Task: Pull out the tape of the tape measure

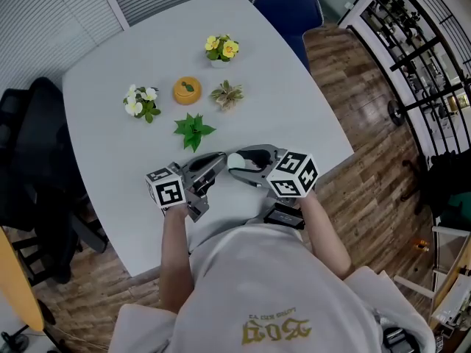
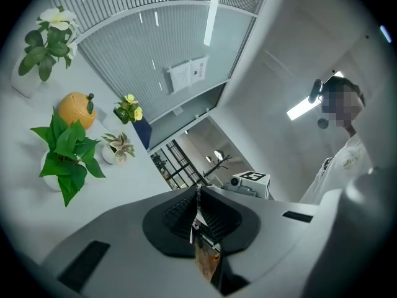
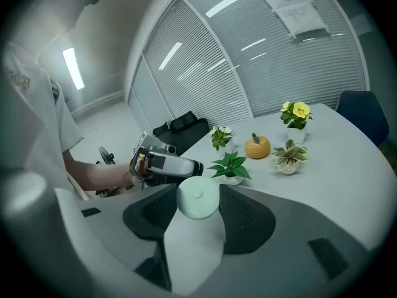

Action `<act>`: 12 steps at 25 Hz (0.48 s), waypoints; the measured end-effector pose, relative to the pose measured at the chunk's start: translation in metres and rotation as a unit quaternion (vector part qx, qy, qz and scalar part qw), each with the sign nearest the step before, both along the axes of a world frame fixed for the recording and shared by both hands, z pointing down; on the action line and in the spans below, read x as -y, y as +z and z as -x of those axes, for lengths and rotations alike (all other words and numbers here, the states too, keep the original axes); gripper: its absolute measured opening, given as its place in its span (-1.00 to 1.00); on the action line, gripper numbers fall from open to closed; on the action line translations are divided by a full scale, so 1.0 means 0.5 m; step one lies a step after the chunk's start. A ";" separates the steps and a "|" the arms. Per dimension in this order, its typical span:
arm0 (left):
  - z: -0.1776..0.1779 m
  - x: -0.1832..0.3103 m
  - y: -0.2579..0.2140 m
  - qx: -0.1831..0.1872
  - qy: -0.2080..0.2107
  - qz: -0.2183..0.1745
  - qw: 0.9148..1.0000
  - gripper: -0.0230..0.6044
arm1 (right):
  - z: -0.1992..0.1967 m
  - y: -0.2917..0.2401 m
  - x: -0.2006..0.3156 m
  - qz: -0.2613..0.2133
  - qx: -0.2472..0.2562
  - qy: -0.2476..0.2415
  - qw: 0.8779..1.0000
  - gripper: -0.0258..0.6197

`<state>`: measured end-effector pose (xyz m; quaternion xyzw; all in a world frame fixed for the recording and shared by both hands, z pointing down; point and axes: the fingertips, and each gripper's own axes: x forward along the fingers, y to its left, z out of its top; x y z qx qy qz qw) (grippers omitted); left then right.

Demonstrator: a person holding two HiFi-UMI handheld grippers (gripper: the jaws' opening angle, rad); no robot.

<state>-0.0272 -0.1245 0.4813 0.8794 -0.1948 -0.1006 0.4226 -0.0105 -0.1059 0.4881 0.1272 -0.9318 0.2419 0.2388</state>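
Table [image 1: 147, 50], white, carries small plants [image 1: 193, 129] beyond both grippers. Right gripper [image 1: 246, 166] has its jaws wide, clamped around the round pale-green tape measure [image 3: 197, 197] over the table's near part. Left gripper [image 2: 198, 207], right beside it, has its jaws pressed together on the thin tape [image 2: 197, 221].

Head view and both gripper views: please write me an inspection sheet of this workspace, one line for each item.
Surface: white table, rounded edge.
Job's things: pale green round tape measure, held up near the person; a thin strip, probably its tape end, lies between the other gripper's pads.
Clutter: yellow flowers, white flowers, orange ornament, green plant, pale-leaved plant, grouped at mid-table.
Grippers: left gripper shut on the thin strip; right gripper shut on the tape measure.
Cables: nothing seen.
Surroundings: blue chair, black chair, wooden floor, metal rack.
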 end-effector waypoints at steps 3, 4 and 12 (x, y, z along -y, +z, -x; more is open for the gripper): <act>0.001 -0.001 0.002 0.010 0.001 -0.005 1.000 -0.88 | -0.001 -0.001 -0.001 0.002 0.000 -0.004 1.000 -0.21; 0.000 -0.002 0.001 0.014 0.000 -0.006 1.000 -0.88 | -0.001 0.000 -0.002 0.003 0.000 -0.006 1.000 -0.21; 0.002 -0.010 0.010 0.048 -0.005 -0.012 0.999 -0.88 | -0.007 0.015 -0.012 0.011 -0.015 -0.013 1.000 -0.21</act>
